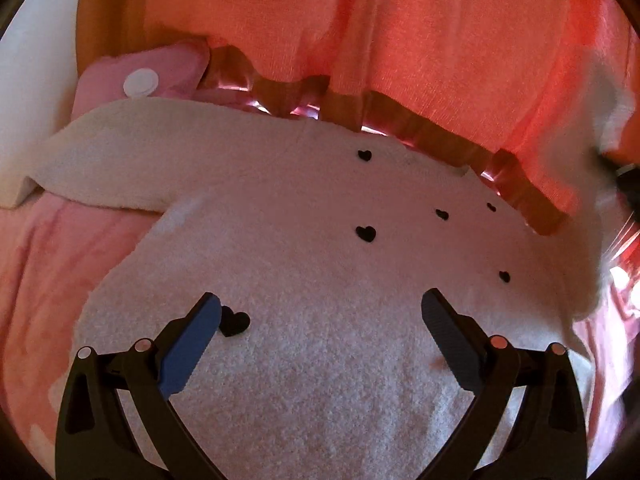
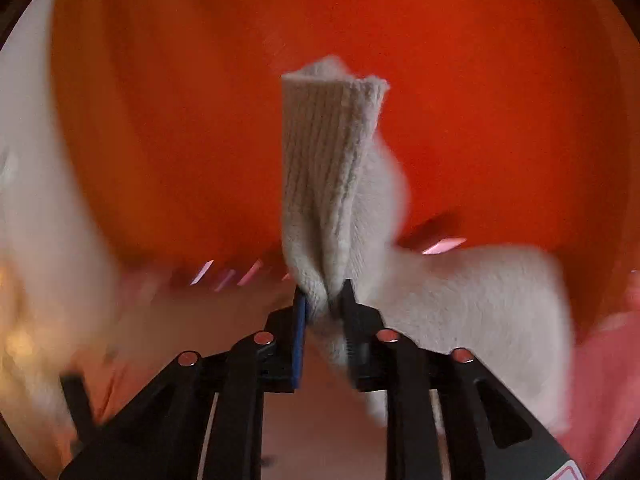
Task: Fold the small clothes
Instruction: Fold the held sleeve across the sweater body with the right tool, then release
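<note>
A white fuzzy sweater (image 1: 320,264) dotted with small black hearts (image 1: 365,233) lies spread on a pink blanket (image 1: 44,264), filling the middle of the left wrist view. One sleeve (image 1: 120,148) stretches out flat toward 10 o'clock, its end near a white block (image 1: 16,128) at the 9 o'clock edge. The left gripper (image 1: 320,316) hovers over the lower body of the sweater with its jaws spread wide and nothing between them; one heart shows just beside its blue pad (image 1: 192,348) at 7 o'clock. Behind the sweater, from 11 to 2 o'clock, hangs an orange curtain (image 1: 400,32) with a shiny hem, and a pink cushion (image 1: 132,76) with a white disc (image 1: 141,82) sits at 10 o'clock. In the right wrist view, the right gripper (image 2: 322,300) has its jaws pressed together on the other sleeve, pinching a bunch of cloth just below the ribbed cuff (image 2: 324,152), which stands upright toward 12 o'clock against the curtain. From the pinch the sleeve trails away toward 4 o'clock, blurred, and the blanket shows at the 4 o'clock edge. The far left of that view is too blurred to read.
</note>
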Action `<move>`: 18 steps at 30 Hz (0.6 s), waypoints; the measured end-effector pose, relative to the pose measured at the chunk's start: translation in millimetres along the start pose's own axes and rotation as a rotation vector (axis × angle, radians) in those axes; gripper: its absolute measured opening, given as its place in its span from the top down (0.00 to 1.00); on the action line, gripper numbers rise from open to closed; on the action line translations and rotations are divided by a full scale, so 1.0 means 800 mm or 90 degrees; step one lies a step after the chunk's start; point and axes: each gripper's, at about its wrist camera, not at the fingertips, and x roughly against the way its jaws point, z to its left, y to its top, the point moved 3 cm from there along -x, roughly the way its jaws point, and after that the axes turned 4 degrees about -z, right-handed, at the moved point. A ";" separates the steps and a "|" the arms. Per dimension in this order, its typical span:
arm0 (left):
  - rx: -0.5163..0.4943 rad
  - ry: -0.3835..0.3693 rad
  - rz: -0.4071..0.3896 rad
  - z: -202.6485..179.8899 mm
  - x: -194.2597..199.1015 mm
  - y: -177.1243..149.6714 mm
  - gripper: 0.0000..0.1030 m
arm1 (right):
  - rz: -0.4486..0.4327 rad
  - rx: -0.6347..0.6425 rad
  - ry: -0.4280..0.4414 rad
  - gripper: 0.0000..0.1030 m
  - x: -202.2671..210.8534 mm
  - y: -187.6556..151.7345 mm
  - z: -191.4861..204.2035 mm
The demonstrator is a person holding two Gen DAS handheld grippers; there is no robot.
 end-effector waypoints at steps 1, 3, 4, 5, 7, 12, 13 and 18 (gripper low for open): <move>0.007 -0.006 0.005 0.004 -0.002 0.000 0.05 | 0.052 0.009 0.013 0.77 -0.031 -0.028 0.019; 0.021 -0.017 0.016 0.012 -0.008 0.002 0.05 | 0.098 -0.001 0.007 0.77 -0.050 -0.058 0.023; 0.027 -0.021 0.021 0.017 -0.013 0.004 0.05 | 0.108 -0.016 0.001 0.77 -0.048 -0.069 0.019; 0.033 -0.022 0.024 0.021 -0.017 0.006 0.05 | 0.111 -0.045 -0.005 0.76 -0.033 -0.078 0.004; 0.051 -0.029 0.032 0.031 -0.029 0.010 0.05 | 0.106 -0.097 -0.031 0.67 0.002 -0.085 -0.024; 0.100 -0.061 0.059 0.039 -0.064 0.012 0.05 | 0.056 -0.263 -0.126 0.51 0.084 -0.087 -0.140; 0.097 -0.059 0.056 0.039 -0.066 0.013 0.05 | 0.051 -0.296 -0.135 0.47 0.093 -0.093 -0.160; 0.138 -0.080 0.062 0.043 -0.065 0.016 0.05 | 0.063 -0.401 -0.137 0.47 0.088 -0.126 -0.201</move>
